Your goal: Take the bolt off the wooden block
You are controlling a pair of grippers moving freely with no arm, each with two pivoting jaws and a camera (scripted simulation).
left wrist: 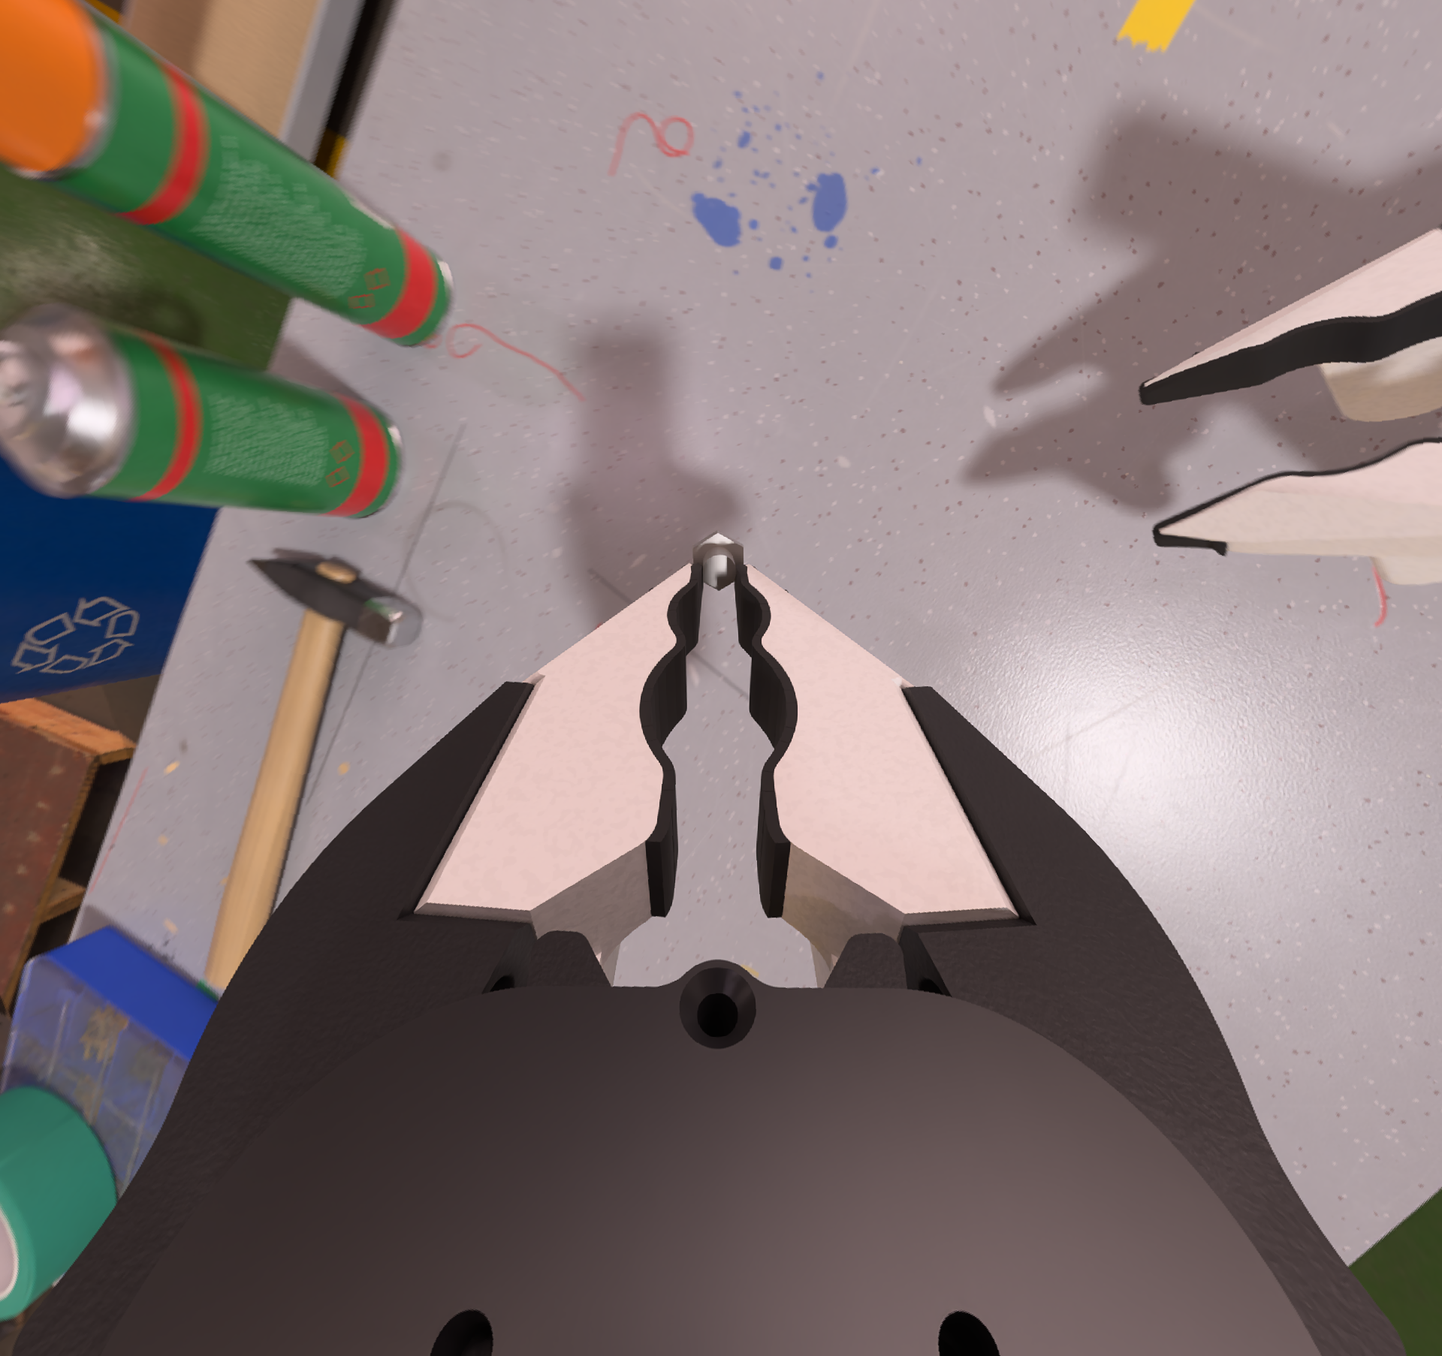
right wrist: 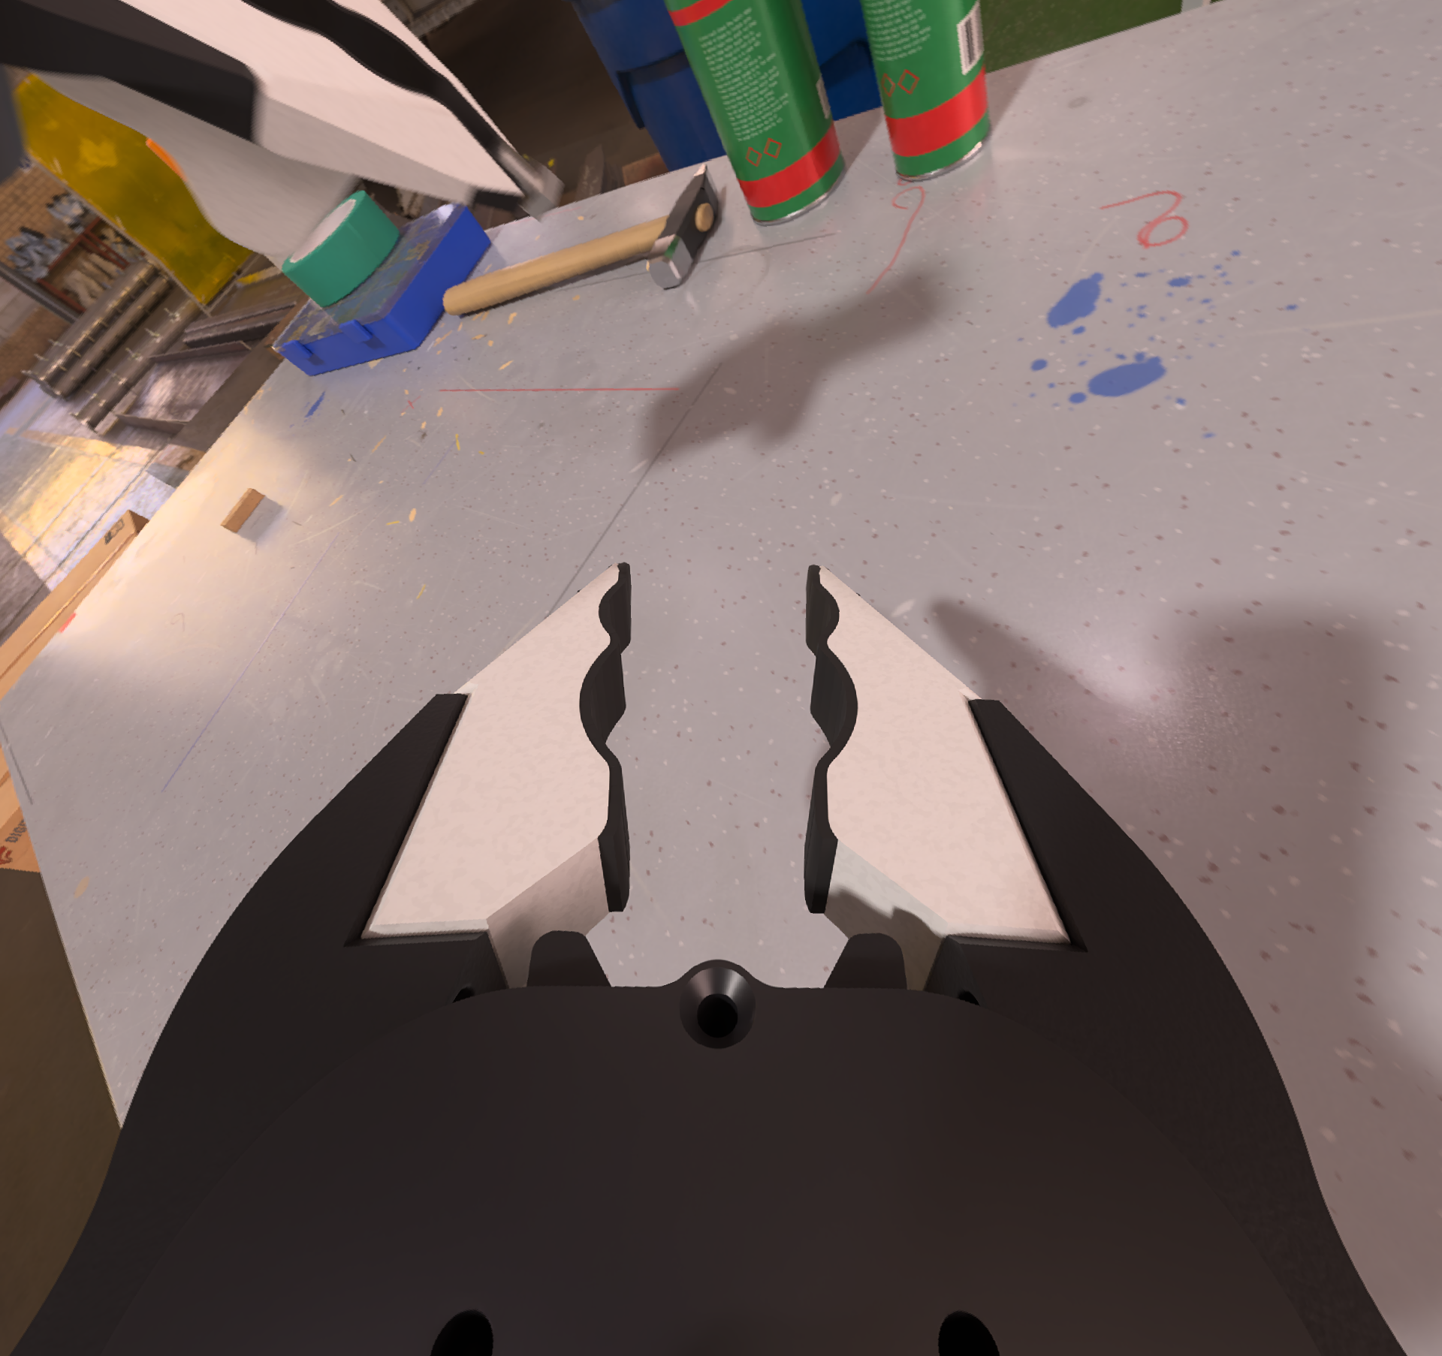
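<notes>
Above the grey table [left wrist: 1014,772], left gripper [left wrist: 716,570] pinches the bolt [left wrist: 716,563] (right gripper [right wrist: 718,577] gapes empty).

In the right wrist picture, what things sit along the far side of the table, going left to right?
Green tape roll on a blue box → hammer → two green spray cans, one then the other.

Shiny metal bolt [left wrist: 716,566], wooden-handled hammer [right wrist: 593,258], glossy speckled tabletop [right wrist: 1014,538]
</notes>
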